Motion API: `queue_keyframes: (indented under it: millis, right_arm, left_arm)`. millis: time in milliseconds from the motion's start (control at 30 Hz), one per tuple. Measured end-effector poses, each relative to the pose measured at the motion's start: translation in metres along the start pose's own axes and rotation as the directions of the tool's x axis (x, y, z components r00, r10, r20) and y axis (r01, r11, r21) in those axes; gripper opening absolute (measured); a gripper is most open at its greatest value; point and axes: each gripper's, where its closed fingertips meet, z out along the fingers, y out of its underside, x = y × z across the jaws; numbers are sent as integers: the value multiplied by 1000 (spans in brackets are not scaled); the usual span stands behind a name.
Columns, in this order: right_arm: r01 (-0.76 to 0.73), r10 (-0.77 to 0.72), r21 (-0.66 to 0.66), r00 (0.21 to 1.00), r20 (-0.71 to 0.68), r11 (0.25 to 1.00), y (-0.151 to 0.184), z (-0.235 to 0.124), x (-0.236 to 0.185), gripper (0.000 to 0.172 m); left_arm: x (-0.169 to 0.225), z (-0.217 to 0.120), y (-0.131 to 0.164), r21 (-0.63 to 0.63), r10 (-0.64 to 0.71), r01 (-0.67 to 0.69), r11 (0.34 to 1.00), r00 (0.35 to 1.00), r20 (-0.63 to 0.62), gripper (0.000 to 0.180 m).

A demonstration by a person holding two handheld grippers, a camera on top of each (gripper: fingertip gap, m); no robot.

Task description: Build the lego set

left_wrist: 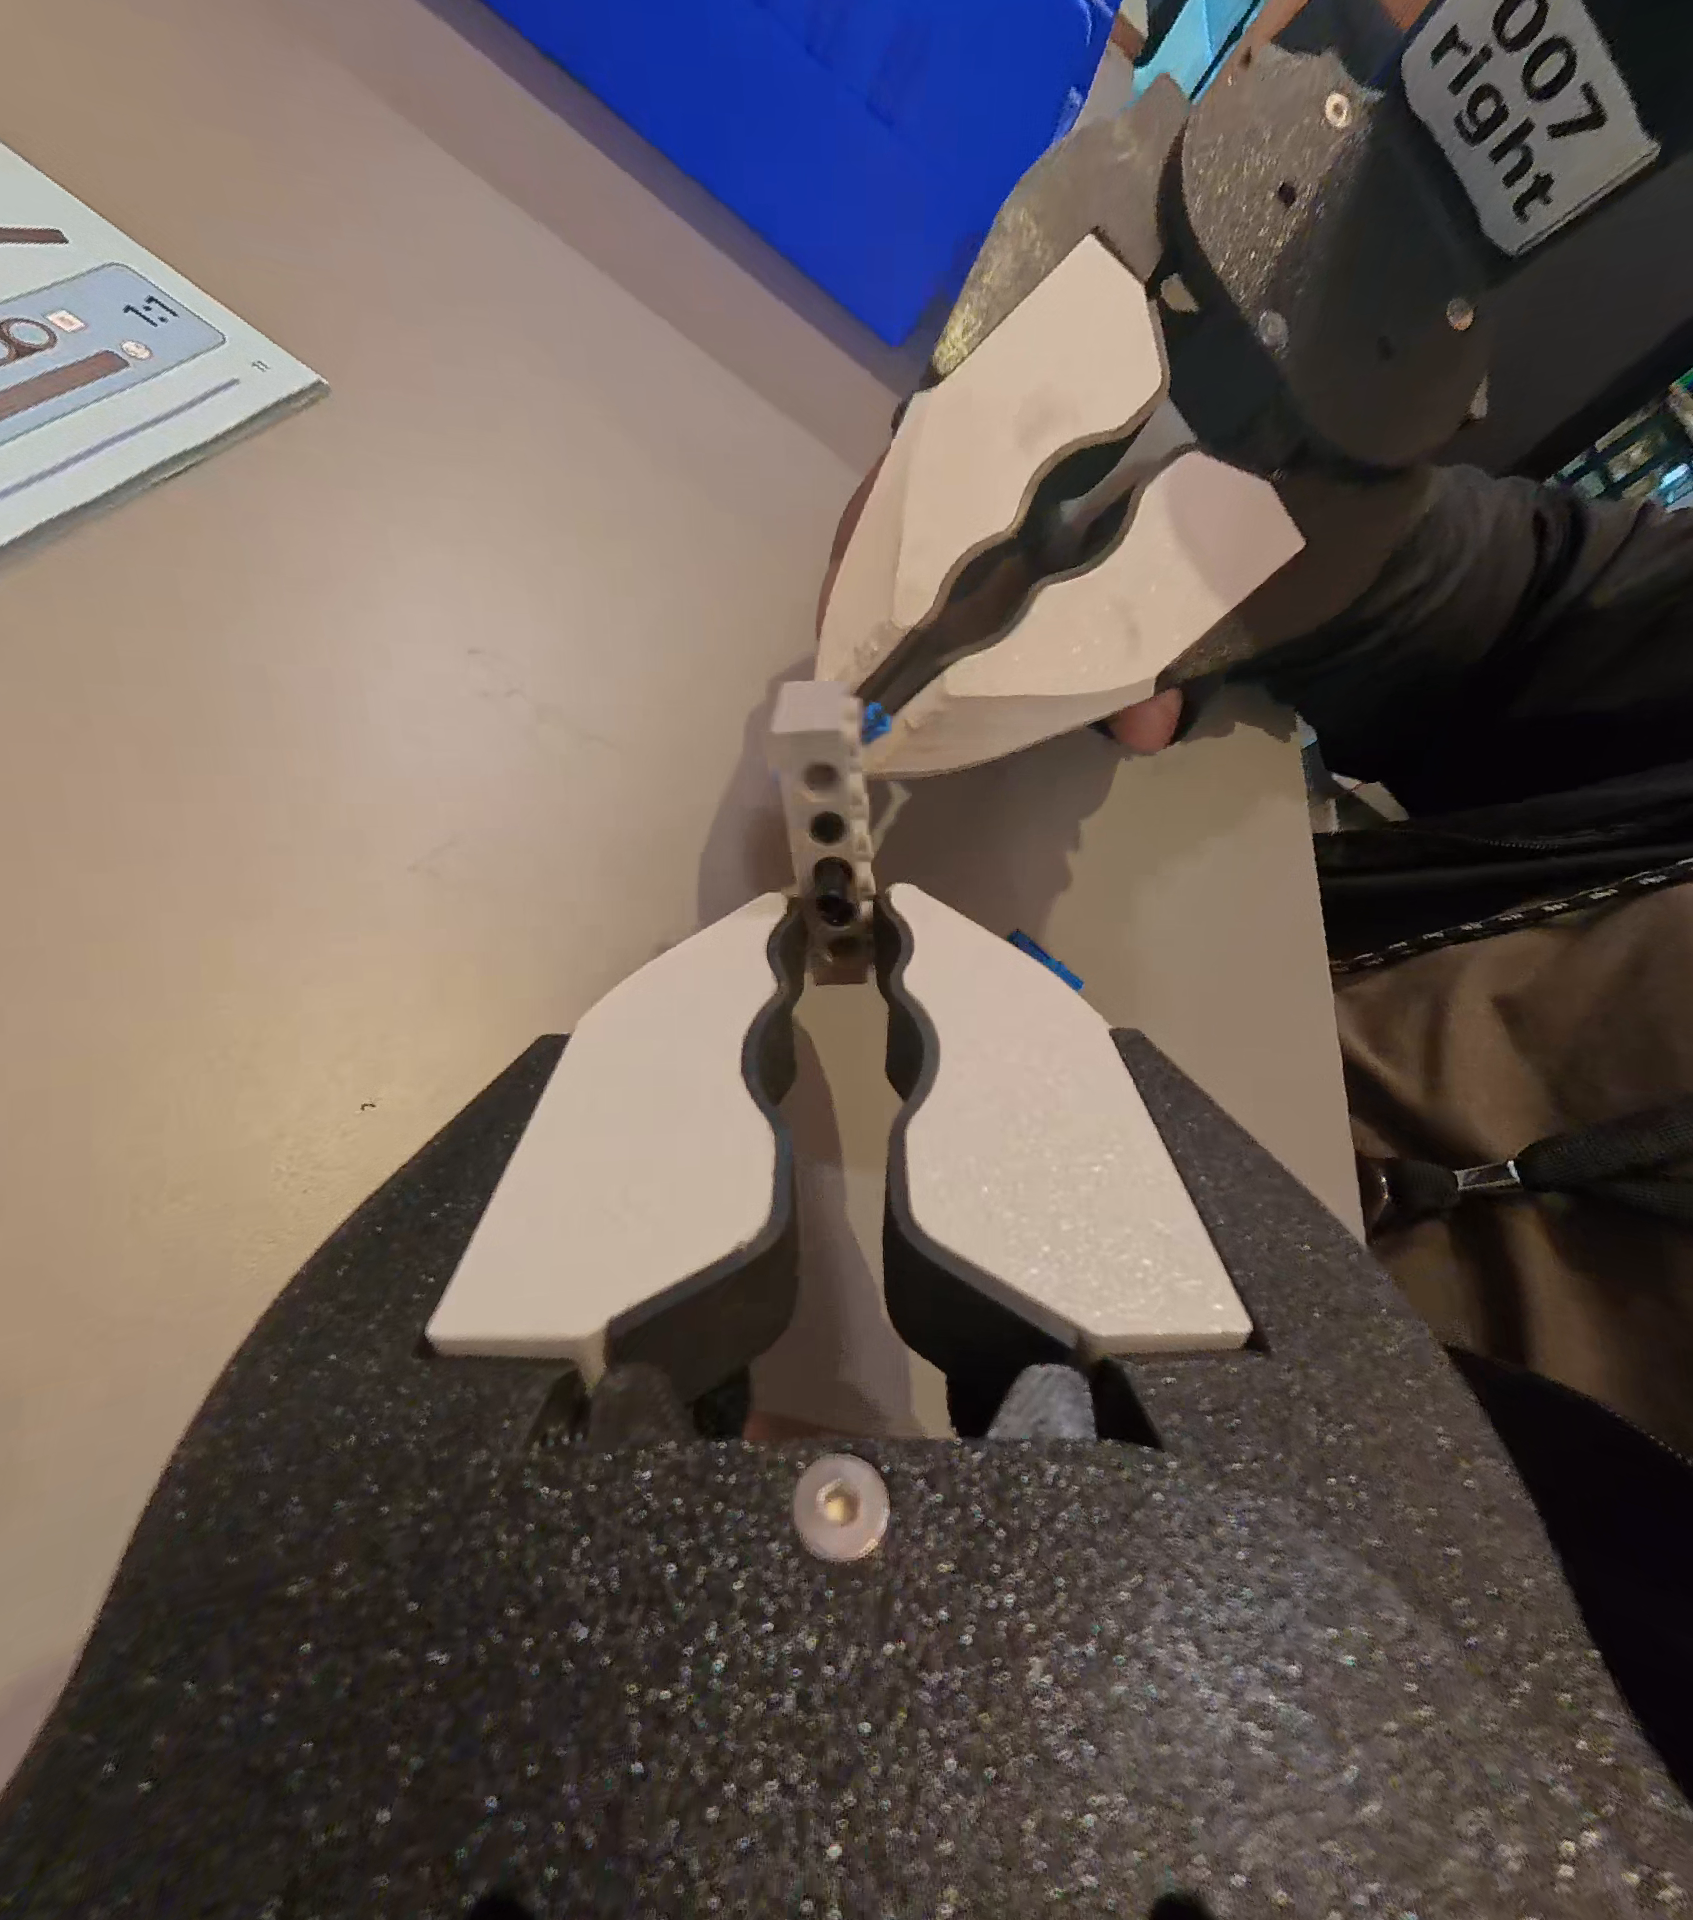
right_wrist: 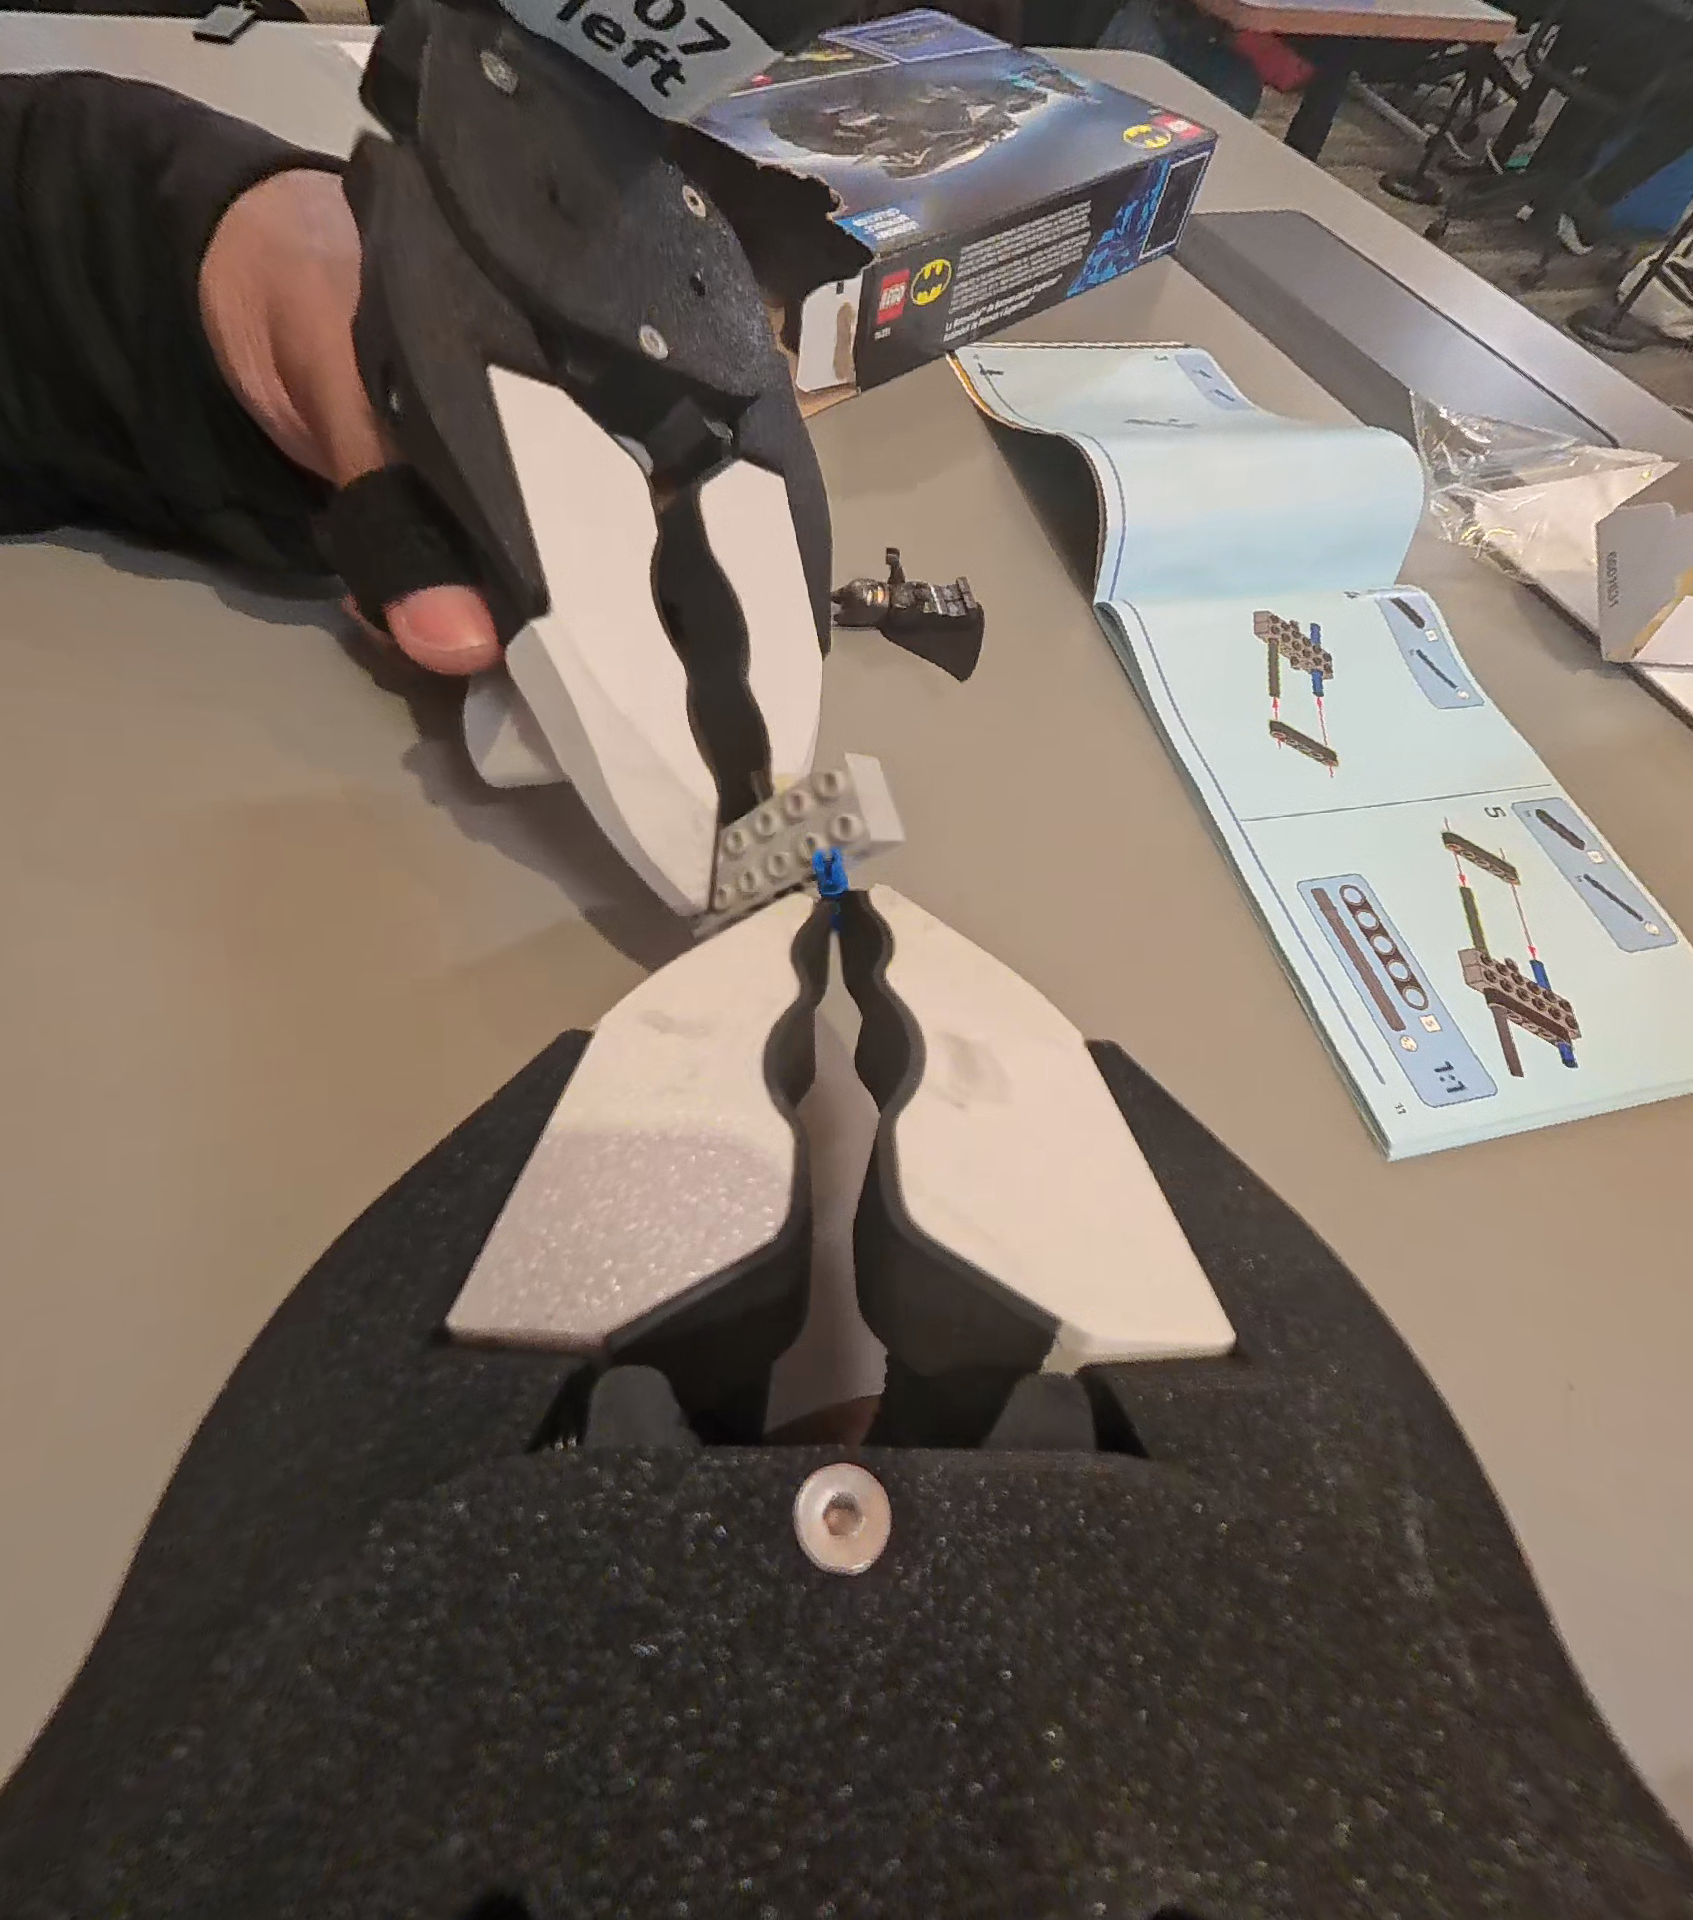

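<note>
My left gripper (left_wrist: 834,914) is shut on the near end of a light grey brick with side holes (left_wrist: 821,800), held above the table; a black pin sits in one hole. In the right wrist view the same brick (right_wrist: 800,836) shows its studded top, clamped at the tips of the left gripper (right_wrist: 738,821). My right gripper (right_wrist: 837,920) is shut on a small blue pin (right_wrist: 829,871), whose tip meets the brick's side. In the left wrist view the right gripper (left_wrist: 873,707) comes in from the upper right, with the blue pin (left_wrist: 873,719) at the brick's far end.
An open instruction booklet (right_wrist: 1424,769) lies on the grey table (right_wrist: 198,935) at the right, also at the left wrist view's upper left (left_wrist: 42,384). A dark toy box (right_wrist: 1008,197), a black minifigure (right_wrist: 909,603), a blue bin (left_wrist: 821,114) and packaging (right_wrist: 1652,561) are around. Less than 4 cm separates the two grippers' tips.
</note>
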Motion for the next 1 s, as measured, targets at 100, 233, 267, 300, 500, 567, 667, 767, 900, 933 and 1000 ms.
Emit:
queue_keyframes:
  millis: [100, 233, 267, 300, 500, 567, 667, 767, 900, 933, 1000]
  right_arm:
    - [23, -23, -19, 1000, -6, 1000, 3, 1, -1, 0]
    - [53, -53, -74, 999, 7, 996, 13, 2, -3, 0]
    - [59, -58, -81, 998, 12, 995, 14, 2, -3, 0]
    - [61, -60, -86, 998, 15, 994, 15, 2, -4, 0]
    - [84, -83, -137, 996, 15, 987, 24, 1, -1, 0]
    - [84, -80, -140, 996, 37, 987, 25, 1, -4, 0]
    - [98, -91, -121, 994, 61, 988, 21, 3, -10, 0]
    - [115, -108, -110, 992, 65, 987, 18, 6, -15, 0]
    - [135, -129, -83, 989, 77, 987, 12, 7, -22, 0]
    - [136, -129, -80, 988, 81, 988, 11, 8, -23, 0]
    - [145, -138, -86, 986, 89, 986, 12, 9, -26, 0]
  left_arm:
    - [2, 3, 4, -32, 52, -51, 998, 998, 32, 12]
    - [-4, 9, 16, -139, 147, -129, 982, 981, 126, 12]
    - [-4, 10, 19, -162, 170, -148, 976, 976, 134, 12]
    - [-3, 11, 21, -178, 183, -158, 971, 974, 136, 12]
    - [-6, 11, 29, -226, 195, -157, 961, 968, 159, 12]
    - [-7, 10, 30, -231, 186, -147, 962, 970, 155, 12]
    - [-6, 10, 31, -235, 188, -150, 960, 971, 148, 12]
    - [-4, 11, 32, -248, 222, -181, 952, 964, 146, 15]
    - [-4, 11, 32, -251, 263, -218, 943, 952, 158, 17]
    - [-4, 11, 32, -254, 269, -224, 941, 950, 157, 18]
    - [-4, 11, 32, -254, 276, -231, 939, 948, 160, 18]
